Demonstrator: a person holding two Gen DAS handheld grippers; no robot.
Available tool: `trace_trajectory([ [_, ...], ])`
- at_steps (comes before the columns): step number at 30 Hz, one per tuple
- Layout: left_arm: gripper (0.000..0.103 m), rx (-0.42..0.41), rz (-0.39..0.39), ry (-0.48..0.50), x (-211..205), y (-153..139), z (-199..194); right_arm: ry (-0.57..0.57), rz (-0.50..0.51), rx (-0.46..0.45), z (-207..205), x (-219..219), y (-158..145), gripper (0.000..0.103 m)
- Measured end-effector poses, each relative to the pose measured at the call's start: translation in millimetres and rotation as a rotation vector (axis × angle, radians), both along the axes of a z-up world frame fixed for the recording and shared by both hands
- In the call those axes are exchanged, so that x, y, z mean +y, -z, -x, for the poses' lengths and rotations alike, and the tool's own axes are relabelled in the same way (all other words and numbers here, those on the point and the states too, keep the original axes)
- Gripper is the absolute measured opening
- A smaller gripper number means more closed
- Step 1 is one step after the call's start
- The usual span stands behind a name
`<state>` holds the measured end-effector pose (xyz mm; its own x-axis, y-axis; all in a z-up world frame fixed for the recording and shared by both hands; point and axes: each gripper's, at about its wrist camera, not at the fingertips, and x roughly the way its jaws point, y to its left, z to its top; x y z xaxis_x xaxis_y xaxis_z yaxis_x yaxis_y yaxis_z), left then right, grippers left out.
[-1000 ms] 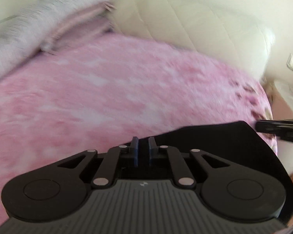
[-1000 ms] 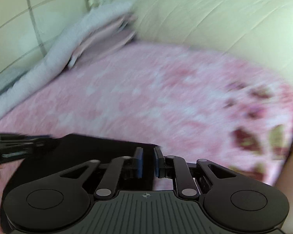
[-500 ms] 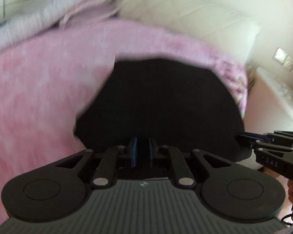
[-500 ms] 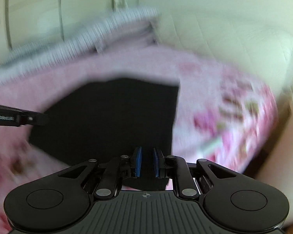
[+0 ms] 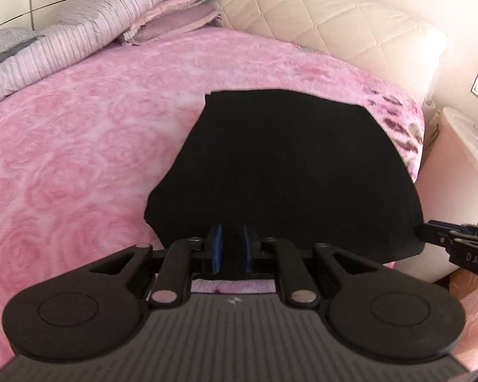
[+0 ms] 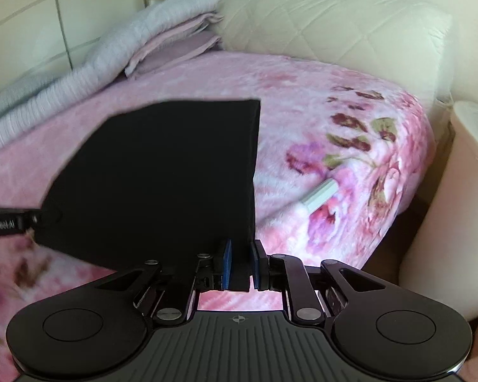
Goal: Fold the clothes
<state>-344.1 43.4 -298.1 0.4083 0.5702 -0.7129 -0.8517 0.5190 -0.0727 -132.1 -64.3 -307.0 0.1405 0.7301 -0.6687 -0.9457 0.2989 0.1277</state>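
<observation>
A black garment (image 5: 286, 172) lies spread over the pink floral blanket (image 5: 79, 146) near the bed's right side. My left gripper (image 5: 232, 251) is shut on its near edge. My right gripper (image 6: 240, 265) is shut on the garment's (image 6: 162, 178) near right corner. In the left wrist view the right gripper (image 5: 455, 242) shows at the garment's right corner. In the right wrist view the left gripper (image 6: 12, 222) shows at the garment's left corner. The cloth hangs taut between the two grippers.
Folded quilts and bedding (image 5: 89, 31) are stacked at the far left of the bed. A cream quilted headboard (image 5: 334, 22) runs behind. A cream cabinet (image 6: 455, 210) stands right of the bed. A small white object (image 6: 320, 194) lies on the blanket (image 6: 350, 127).
Both grippers pulled back and up with the garment. The black cloth went from a sliver near the jaws to a wide sheet stretched out over the blanket.
</observation>
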Motion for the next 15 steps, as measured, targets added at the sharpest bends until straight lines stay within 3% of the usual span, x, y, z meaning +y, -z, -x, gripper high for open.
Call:
trace_trajectory([
  [4,0.024,0.025,0.021,-0.035,-17,-12,4,0.008,0.005,0.026,5,-16,-16,0.017],
  [6,0.029,0.035,0.037,-0.044,-28,-16,7,0.014,0.027,0.058,8,-22,-18,0.033],
  [9,0.032,0.051,0.048,-0.052,-47,-21,11,0.022,0.051,0.102,14,-34,-19,0.044],
  [15,0.035,0.054,0.024,-0.063,-78,-37,22,0.029,0.050,0.098,28,-58,-34,0.048],
])
